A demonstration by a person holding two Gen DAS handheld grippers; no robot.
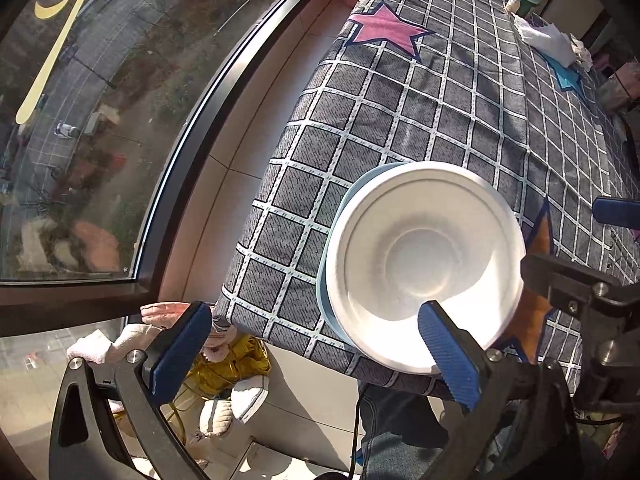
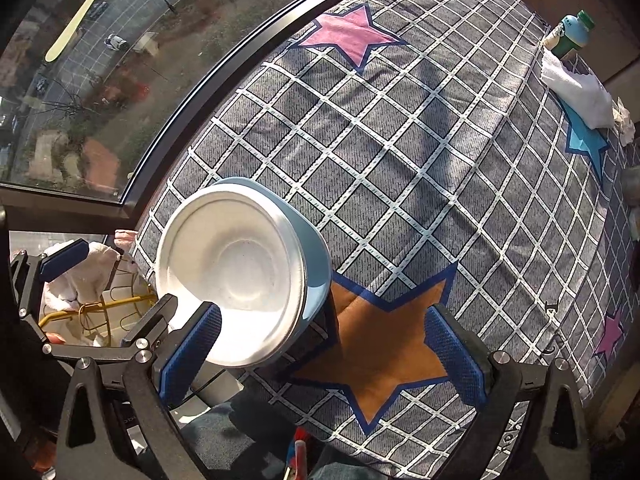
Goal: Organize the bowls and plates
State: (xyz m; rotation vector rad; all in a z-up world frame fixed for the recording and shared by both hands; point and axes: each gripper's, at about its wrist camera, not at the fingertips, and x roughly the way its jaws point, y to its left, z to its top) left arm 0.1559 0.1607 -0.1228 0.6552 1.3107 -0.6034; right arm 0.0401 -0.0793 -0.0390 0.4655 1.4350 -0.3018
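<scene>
At the near corner of the worktop, close to its window-side edge, a white bowl sits nested inside a pale blue bowl, the pair stacked as one neat unit, which is presumably the point of the tidying. Both tools hang above it, pointing down. The left gripper has its blue fingers spread as wide as they go; one finger overlaps the white rim in the left wrist view, but nothing is pinched between them. The right gripper is likewise open and empty, its fingers straddling an orange star printed on the cloth just beside the stack. With neither tool gripping, the stack looks set down and released (a judgement, not something shown). A grey checked cloth with pink and blue stars covers the worktop. At its far end stand a green-capped bottle and a crumpled white cloth, well apart from the bowls. A large window runs alongside, looking down on a street, and sunlight throws long shadows across the fabric.
</scene>
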